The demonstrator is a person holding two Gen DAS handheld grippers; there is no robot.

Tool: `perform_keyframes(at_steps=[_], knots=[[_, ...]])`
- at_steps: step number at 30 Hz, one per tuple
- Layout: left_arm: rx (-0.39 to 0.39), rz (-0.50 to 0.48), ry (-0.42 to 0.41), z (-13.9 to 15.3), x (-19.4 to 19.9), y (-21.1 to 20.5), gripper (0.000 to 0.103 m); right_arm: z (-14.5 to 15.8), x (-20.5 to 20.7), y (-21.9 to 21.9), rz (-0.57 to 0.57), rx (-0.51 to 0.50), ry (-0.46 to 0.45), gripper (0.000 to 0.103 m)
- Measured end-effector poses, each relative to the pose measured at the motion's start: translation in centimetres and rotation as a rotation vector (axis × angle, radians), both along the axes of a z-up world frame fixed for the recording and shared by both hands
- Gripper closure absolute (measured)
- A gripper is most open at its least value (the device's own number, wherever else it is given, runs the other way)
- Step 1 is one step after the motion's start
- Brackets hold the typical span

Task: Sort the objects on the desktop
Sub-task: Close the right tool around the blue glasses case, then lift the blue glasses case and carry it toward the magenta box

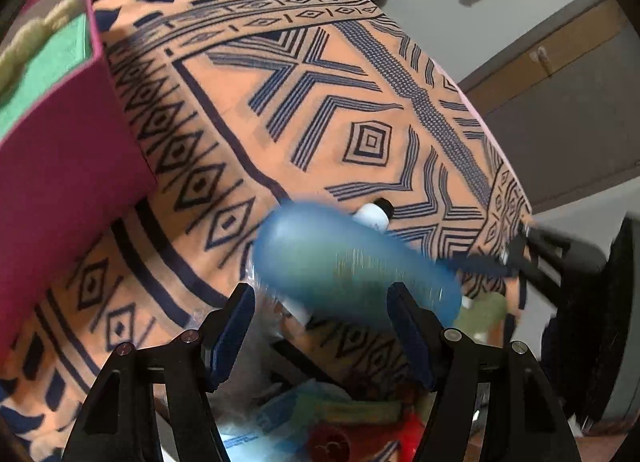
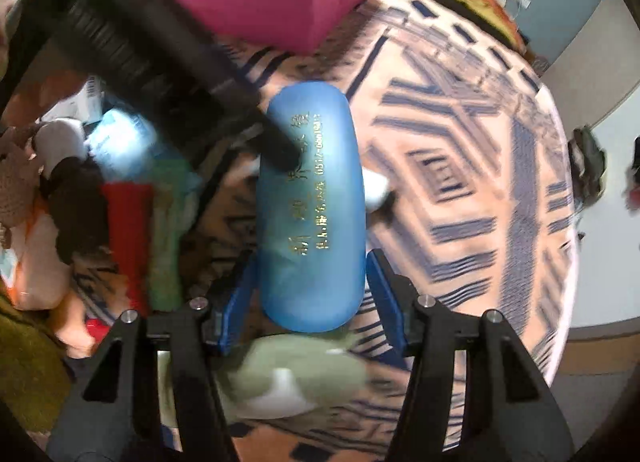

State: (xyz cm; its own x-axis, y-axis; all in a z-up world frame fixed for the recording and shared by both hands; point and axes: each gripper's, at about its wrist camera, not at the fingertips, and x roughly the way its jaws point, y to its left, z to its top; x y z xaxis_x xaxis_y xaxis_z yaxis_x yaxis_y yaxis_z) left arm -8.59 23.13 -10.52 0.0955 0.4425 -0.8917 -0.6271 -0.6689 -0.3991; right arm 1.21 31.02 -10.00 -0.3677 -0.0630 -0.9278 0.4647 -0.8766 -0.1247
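Only readable-ish thing is the gold print on the blue case: two lines running along its lid, big Chinese characters plus a smaller line with what looks like a phone number, too blurry to make out. Left view shows nothing legible.

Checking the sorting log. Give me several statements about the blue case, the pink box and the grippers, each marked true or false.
1. The blue case carries gold lettering. True.
2. The pink box is closed with a lid. False: it is open, with green lining showing.
3. The right gripper has its blue-padded fingers on either side of the case. True.
4. The cloth is plain white. False: it is orange with dark blue geometric lines.
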Motion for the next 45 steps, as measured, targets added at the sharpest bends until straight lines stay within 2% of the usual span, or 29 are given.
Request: perform_keyframes(at_steps=[3,6,10,13,17,20,25,28,32,39,45], knots=[[-0.004,-0.003,-0.013,-0.6,0.3,-0.1,0.033,0.5,-0.9,0.8,0.017,0.018,0.024,0.045],[0.002,0.008,-0.008,-0.5,0.2,-0.1,0.033,0.5,-1.0,-0.3,0.129,0.094,0.055,0.045],[0.017,0.045,0.003,0.3,-0.7,-0.6,0.033,-0.1,-1.1,-0.8,0.256,0.158,0.052,0.045],[0.013,0.064,0.015,0.5,-1.3,-0.7,0.033,-0.4,-2.2,0.9,0.191,0.174,0.047,0.045],[0.0,0.077,0.034,0.4,-1.9,-0.4,0.033,0.8,-2.2,3.6,0.031,-0.021,0.043,0.043],[0.007,0.088,0.038,0.5,-2.5,-0.1,0.033,1.2,-1.8,6.3,-0.148,-0.186,0.016,0.039],[0.009,0.093,0.031,0.5,-3.5,0.3,0.033,-0.3,-0.2,11.7,-0.469,-0.634,-0.102,0.039],[0.001,0.09,0.028,0.2,-4.1,1.2,0.033,-1.0,0.6,12.9,-0.552,-0.775,-0.129,0.039],[0.006,0.118,0.028,0.2,-5.0,1.4,0.033,-1.0,-0.4,13.4,-0.607,-0.848,-0.113,0.039],[0.015,0.168,-0.008,-0.6,-6.0,1.6,0.032,-1.0,-3.8,15.8,-0.72,-0.839,-0.06,0.039],[0.026,0.185,-0.032,-1.4,-5.9,2.1,0.029,-2.6,-6.0,16.1,-0.725,-0.858,-0.11,0.039]])
